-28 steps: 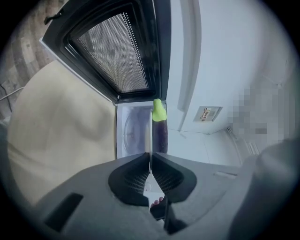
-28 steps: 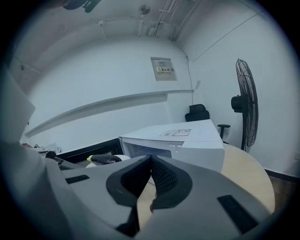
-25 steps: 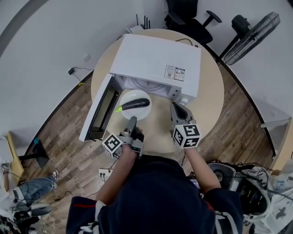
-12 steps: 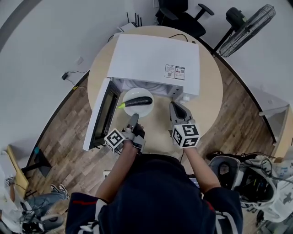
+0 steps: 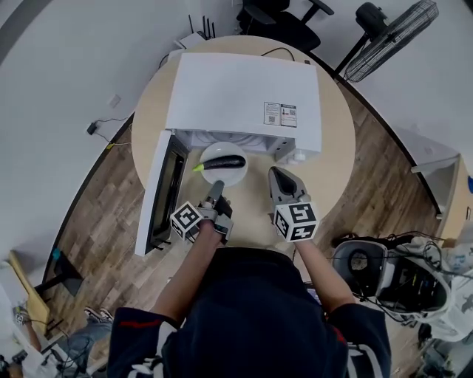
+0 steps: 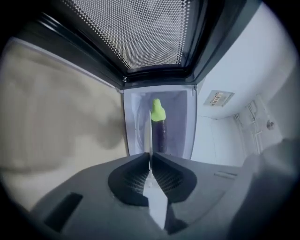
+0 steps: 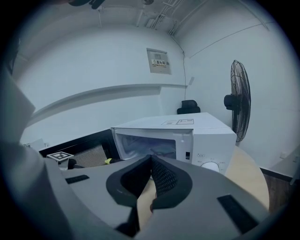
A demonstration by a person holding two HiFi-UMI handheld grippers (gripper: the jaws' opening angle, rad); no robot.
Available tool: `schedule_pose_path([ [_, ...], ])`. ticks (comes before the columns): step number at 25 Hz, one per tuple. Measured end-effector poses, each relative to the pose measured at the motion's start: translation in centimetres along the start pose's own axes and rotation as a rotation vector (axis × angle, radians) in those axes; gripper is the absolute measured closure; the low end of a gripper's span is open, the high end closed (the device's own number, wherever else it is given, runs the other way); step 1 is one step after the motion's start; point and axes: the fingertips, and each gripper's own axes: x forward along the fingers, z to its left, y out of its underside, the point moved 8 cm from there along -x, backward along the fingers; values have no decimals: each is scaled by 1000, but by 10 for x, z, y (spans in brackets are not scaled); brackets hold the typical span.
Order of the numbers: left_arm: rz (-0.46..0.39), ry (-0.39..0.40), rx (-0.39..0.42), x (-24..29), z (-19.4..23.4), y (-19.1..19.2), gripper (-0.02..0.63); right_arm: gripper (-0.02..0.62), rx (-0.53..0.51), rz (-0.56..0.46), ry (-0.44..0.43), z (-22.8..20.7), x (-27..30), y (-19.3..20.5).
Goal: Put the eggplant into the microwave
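A dark purple eggplant with a green cap lies on a white plate just in front of the white microwave. The microwave's door hangs open to the left. My left gripper is shut on the plate's near rim. In the left gripper view, which is rolled sideways, the plate shows edge-on between the pads of the left gripper. The eggplant lies beyond them, pointing into the lit cavity. My right gripper hovers shut and empty to the right of the plate, its jaws touching.
The microwave stands on a round wooden table whose near edge is close to my body. The open door fills the space left of the plate. A floor fan and an office chair stand behind the table.
The left gripper has sunk a little with the plate and eggplant, which now sit close at the microwave's mouth. The right gripper has drifted slightly and stays shut.
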Motion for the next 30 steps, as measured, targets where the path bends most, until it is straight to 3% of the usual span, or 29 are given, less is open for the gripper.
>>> schedule_pose_path([
  [18, 51, -13, 25, 39, 27, -24, 574, 583, 19, 60, 57, -2, 12, 16],
  [30, 37, -19, 25, 65, 40, -38, 577, 583, 36, 87, 85, -7, 20, 26],
])
